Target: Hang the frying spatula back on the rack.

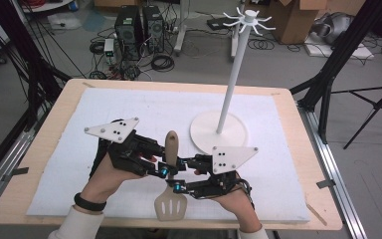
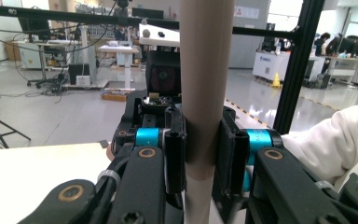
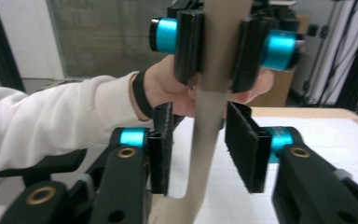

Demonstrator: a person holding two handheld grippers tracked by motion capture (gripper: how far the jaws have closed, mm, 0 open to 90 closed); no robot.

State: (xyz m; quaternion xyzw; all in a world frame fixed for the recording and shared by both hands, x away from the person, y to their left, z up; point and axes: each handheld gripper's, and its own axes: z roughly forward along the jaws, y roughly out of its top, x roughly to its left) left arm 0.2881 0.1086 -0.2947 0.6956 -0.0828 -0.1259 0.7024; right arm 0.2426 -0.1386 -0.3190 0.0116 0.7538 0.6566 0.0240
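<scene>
I hold a gripper in each hand over the white mat (image 1: 129, 114) that covers the wooden table (image 1: 45, 129). Between the two grippers there is a beige spatula (image 1: 170, 191). In the high view its handle points away from me and its slotted blade lies near the front edge of the mat, close to my body.

My left gripper (image 1: 161, 171) is closed on the spatula handle. In the left gripper view the handle (image 2: 205, 88) stands upright between my two black jaws, and both pads (image 2: 175, 154) press against it from the sides. There is no gap that I can see between pads and handle.

My right gripper (image 1: 179, 185) is lower on the same spatula, nearer to the blade. In the right gripper view its jaws stand apart, one on each side of the handle (image 3: 207, 140), with free space on both sides. So this gripper is around the handle but does not hold it. The same view shows the left gripper (image 3: 216, 44) farther off and higher, clamped on the handle, with my left hand (image 3: 168, 91) and white sleeve (image 3: 51, 121) behind it.

Farther on the mat, to the right, a white stand (image 1: 219, 130) rests on its round base, with a thin pole and a ring of hooks on top. It is well apart from the spatula.
</scene>
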